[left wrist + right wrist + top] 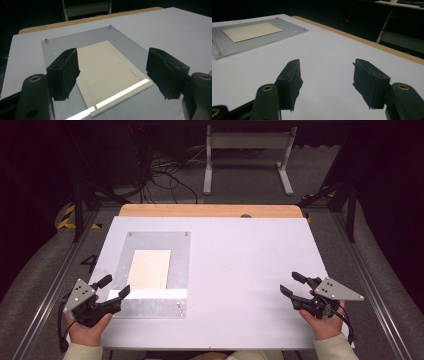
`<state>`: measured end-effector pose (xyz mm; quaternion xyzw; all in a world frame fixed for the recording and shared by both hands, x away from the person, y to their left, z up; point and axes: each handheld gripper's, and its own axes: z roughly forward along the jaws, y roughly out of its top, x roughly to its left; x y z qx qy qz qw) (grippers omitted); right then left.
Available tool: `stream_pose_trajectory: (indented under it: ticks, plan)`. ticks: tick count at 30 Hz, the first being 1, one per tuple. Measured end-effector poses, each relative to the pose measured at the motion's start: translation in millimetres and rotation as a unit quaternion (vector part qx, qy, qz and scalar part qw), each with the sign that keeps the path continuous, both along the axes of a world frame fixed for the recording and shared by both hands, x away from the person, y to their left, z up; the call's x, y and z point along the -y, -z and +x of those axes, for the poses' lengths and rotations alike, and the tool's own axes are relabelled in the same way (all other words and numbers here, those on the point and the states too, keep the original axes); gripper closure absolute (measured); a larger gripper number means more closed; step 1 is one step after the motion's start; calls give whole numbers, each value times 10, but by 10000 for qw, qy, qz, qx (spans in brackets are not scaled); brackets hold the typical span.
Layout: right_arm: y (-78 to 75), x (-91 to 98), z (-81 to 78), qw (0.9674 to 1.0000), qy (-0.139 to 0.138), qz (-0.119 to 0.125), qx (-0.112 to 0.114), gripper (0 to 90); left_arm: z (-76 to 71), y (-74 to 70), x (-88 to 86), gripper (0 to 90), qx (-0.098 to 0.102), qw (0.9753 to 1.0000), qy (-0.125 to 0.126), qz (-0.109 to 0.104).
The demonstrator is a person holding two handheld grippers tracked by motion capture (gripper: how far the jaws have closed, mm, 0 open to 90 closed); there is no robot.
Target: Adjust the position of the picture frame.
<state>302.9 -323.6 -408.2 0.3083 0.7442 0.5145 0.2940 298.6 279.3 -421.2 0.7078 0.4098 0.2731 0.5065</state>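
Both pairs of fingers stand wide apart and hold nothing: we see the left gripper (111, 287) at about 8 o'clock on the worktop (240, 270), its fingers (63, 72) hovering over the near edge of a clear plate (180, 255), and the right gripper (295, 285) at about 4 o'clock, its fingers (290, 80) above bare white surface. We look down on a white board with a wooden strip (210, 210) along its far edge, set in a dark room with grey carpet, tangled cables (165, 175) and a white frame stand (247, 157) at 12 o'clock. The clear plate, pinned at its corners by small metal studs (46, 40), lies toward 9 o'clock and covers a cream sheet of paper (149, 269); a bright strip of reflected light crosses its near end. Nothing stands between the grippers, which are well apart.
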Motion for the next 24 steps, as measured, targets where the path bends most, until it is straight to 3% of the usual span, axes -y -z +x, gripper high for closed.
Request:
stream_pose_trajectory:
  ticks: [14, 24]
  plan:
    - [11, -57, 22, 9999, -88, -6, -55, 373, -3, 5, -4, 267, -28, 10000, -12, 34]
    - [-47, -596, 153, 9968, -786, -13, -159, 374, -25, -8, -38, 268, -37, 9999, -106, 20]
